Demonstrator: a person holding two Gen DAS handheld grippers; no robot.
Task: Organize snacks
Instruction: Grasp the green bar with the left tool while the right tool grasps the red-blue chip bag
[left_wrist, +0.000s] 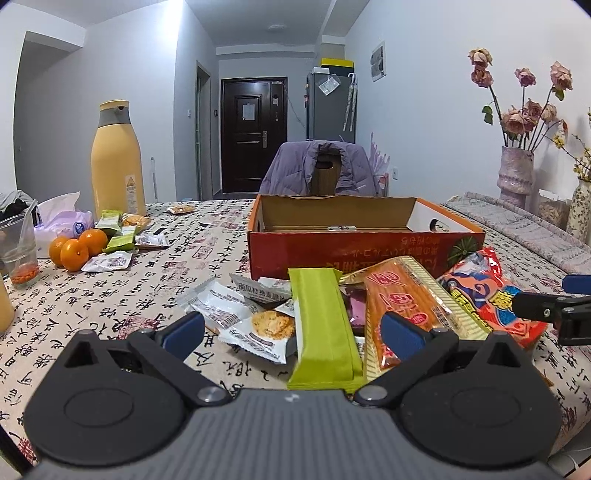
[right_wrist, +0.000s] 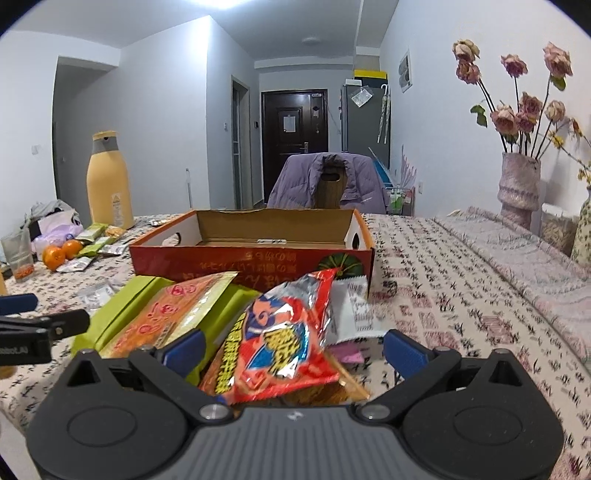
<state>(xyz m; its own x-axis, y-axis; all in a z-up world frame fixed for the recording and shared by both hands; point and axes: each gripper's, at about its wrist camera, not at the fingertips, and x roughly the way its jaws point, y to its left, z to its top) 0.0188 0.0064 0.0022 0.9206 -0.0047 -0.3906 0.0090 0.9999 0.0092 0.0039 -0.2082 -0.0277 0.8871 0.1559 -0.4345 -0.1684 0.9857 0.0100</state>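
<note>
A pile of snack packets lies in front of an open red cardboard box (left_wrist: 332, 247) (right_wrist: 229, 264). In the left wrist view my left gripper (left_wrist: 293, 330) stands open low over the pile; a green packet (left_wrist: 323, 328) and white cookie wrappers (left_wrist: 255, 321) lie between its blue pads, not held. A long orange packet (left_wrist: 400, 306) and a red crinkly bag (left_wrist: 487, 295) lie to the right. My right gripper (right_wrist: 293, 347) is open around the red bag (right_wrist: 284, 343), with the orange packet (right_wrist: 177, 310) and green packet (right_wrist: 122, 310) to its left. The box looks empty inside.
On the patterned tablecloth at the far left are oranges (left_wrist: 74, 247), more small packets (left_wrist: 118, 236), a tall yellow flask (left_wrist: 117, 162), tissues and a plastic cup (left_wrist: 18, 251). A chair with a purple jacket (left_wrist: 321, 170) stands behind the box. Vases with dried flowers (left_wrist: 517, 173) stand right.
</note>
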